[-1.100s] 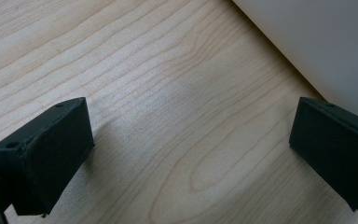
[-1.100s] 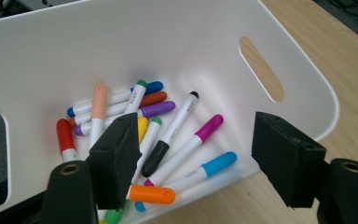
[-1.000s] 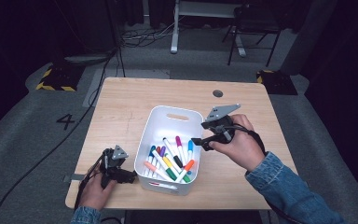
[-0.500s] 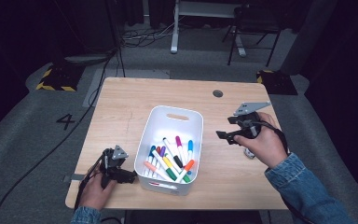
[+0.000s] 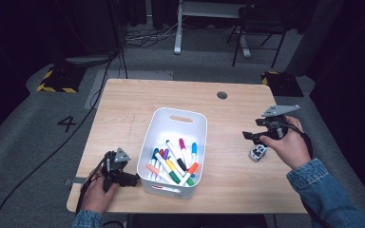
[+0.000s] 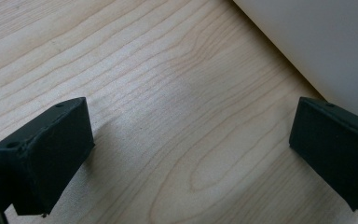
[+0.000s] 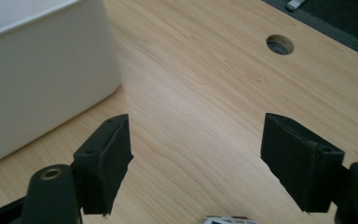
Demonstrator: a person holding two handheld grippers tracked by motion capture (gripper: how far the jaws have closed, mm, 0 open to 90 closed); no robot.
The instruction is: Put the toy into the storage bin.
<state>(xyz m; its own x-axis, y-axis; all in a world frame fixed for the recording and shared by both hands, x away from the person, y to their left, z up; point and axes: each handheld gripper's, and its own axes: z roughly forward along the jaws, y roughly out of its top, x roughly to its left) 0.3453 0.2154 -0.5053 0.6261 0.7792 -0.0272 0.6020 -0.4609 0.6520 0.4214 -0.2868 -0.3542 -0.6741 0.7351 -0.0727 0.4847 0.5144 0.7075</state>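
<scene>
A white bin (image 5: 175,124) in the middle of the wooden table holds several coloured markers (image 5: 173,164). My right gripper (image 5: 248,137) hovers over the table to the right of the bin. Its jaws have just been opening and are open, with only bare wood between them in the right gripper view (image 7: 196,158). A small white toy car (image 5: 258,152) sits on the table just beneath that hand, and its roof (image 7: 230,219) peeks in at the bottom edge. My left gripper (image 5: 132,179) rests by the bin's near left corner, open over bare wood (image 6: 191,154).
The bin's white wall (image 7: 42,70) stands left of the right jaws, and its side (image 6: 317,42) lies close to the left gripper. A round cable hole (image 5: 222,95) is in the table's far right part. Chairs and a desk frame stand beyond the table.
The right hand has carried its gripper rightward, from over the bin's right rim out over the table's right side, and slightly lower. The left hand has stayed put.
</scene>
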